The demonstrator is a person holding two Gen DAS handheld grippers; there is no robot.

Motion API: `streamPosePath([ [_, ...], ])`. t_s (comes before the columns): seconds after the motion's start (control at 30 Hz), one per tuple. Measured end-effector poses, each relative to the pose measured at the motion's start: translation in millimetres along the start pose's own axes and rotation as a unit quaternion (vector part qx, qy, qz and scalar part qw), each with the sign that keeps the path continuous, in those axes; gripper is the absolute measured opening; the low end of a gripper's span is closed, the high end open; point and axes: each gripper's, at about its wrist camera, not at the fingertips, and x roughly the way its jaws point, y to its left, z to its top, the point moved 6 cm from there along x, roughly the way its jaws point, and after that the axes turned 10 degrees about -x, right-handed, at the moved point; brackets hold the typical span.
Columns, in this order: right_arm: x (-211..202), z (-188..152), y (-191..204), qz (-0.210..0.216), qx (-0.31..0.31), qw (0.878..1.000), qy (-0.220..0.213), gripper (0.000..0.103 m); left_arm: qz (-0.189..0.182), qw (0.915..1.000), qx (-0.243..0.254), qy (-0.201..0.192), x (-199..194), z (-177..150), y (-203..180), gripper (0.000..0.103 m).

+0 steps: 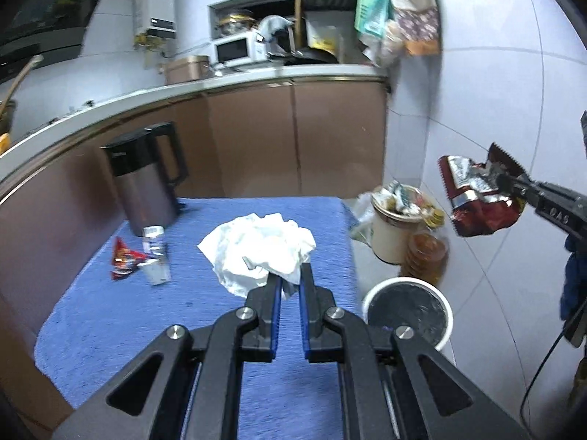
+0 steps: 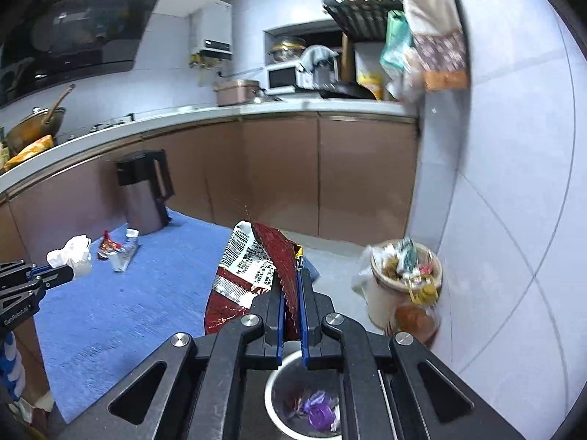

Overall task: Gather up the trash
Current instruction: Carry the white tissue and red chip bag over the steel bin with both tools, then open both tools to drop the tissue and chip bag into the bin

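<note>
My left gripper (image 1: 291, 279) is shut on a crumpled white tissue (image 1: 260, 251) over the blue mat (image 1: 110, 326); it also shows in the right wrist view (image 2: 73, 253). My right gripper (image 2: 292, 282) is shut on a red snack bag (image 2: 253, 267), held in the air right above the white trash bin (image 2: 273, 385). From the left wrist view the bag (image 1: 477, 194) hangs to the right, above the bin (image 1: 407, 311). A small red wrapper (image 1: 123, 258) and a clear plastic wrapper (image 1: 156, 255) lie on the mat's left part.
A dark kettle (image 1: 146, 179) stands at the mat's far left corner. A full cream bucket of rubbish (image 1: 394, 220) and an orange jar (image 1: 425, 256) stand by the tiled wall beyond the bin. Brown kitchen cabinets (image 1: 256, 139) run behind.
</note>
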Motion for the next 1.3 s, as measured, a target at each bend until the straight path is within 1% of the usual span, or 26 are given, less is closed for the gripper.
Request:
streamPosePath([
  [0.13, 19.1, -28.4, -18.2, 0.002, 0.035, 0.999, 0.027, 0.007, -0.020, 0.9991, 0.013, 0.034, 31.0, -5.5, -30.3, 0.008],
  [0.23, 34.9, -50.7, -29.2, -0.002, 0.054, 0.997, 0.050, 0.007, -0.042, 0.9969, 0.017, 0.065, 57.6, -11.2, -54.5, 0.008],
  [0.37, 57.4, -83.3, -45.8, -0.011, 0.078, 0.993, 0.083, 0.007, -0.068, 0.9920, 0.025, 0.103, 92.6, -22.5, -85.9, 0.008],
  [0.57, 94.2, -128.2, -67.1, -0.023, 0.103, 0.984, 0.140, 0.008, -0.111, 0.9812, 0.034, 0.155, 145.1, -41.6, -134.1, 0.009],
  [0.67, 114.1, -148.8, -74.8, -0.024, 0.110, 0.980, 0.167, 0.009, -0.120, 0.9778, 0.036, 0.168, 162.4, -47.5, -149.2, 0.010],
  [0.73, 128.0, -160.2, -75.8, -0.019, 0.115, 0.976, 0.182, 0.009, -0.125, 0.9764, 0.040, 0.172, 172.7, -50.1, -157.5, 0.010],
  [0.83, 149.0, -175.1, -75.0, -0.010, 0.117, 0.972, 0.204, 0.009, -0.137, 0.9730, 0.033, 0.183, 188.6, -53.7, -163.9, 0.010],
  [0.87, 152.8, -179.8, -74.2, -0.008, 0.117, 0.971, 0.210, 0.012, -0.139, 0.9722, 0.031, 0.186, 192.5, -54.7, -164.9, 0.011],
  [0.9, 160.1, -185.5, -73.4, -0.004, 0.118, 0.968, 0.220, 0.014, -0.139, 0.9716, 0.028, 0.189, 196.8, -56.0, -166.4, 0.012],
  [0.93, 164.7, -189.3, -73.6, -0.004, 0.118, 0.967, 0.226, 0.020, -0.142, 0.9708, 0.026, 0.192, 198.8, -56.9, -166.8, 0.015],
  [0.97, 170.6, -194.1, -73.8, -0.005, 0.116, 0.965, 0.234, 0.028, -0.145, 0.9700, 0.024, 0.194, 199.9, -57.3, -167.6, 0.019],
  [1.0, 173.6, -196.8, -74.0, -0.006, 0.116, 0.964, 0.239, 0.031, -0.148, 0.9696, 0.023, 0.194, 200.2, -57.7, -167.5, 0.030],
  [1.03, 176.7, -199.2, -74.6, -0.006, 0.116, 0.963, 0.242, 0.034, -0.149, 0.9700, 0.022, 0.191, 200.3, -57.3, -167.2, 0.039],
  [1.07, 178.9, -201.6, -74.5, -0.007, 0.117, 0.962, 0.246, 0.035, -0.151, 0.9710, 0.021, 0.185, 199.3, -56.2, -166.3, 0.047],
  [1.2, 180.8, -207.2, -75.2, -0.010, 0.119, 0.960, 0.253, 0.036, -0.157, 0.9708, 0.015, 0.181, 197.4, -54.2, -165.3, 0.048],
  [1.3, 176.4, -207.1, -77.5, -0.016, 0.120, 0.960, 0.252, 0.039, -0.157, 0.9713, 0.009, 0.178, 192.0, -51.7, -160.7, 0.048],
])
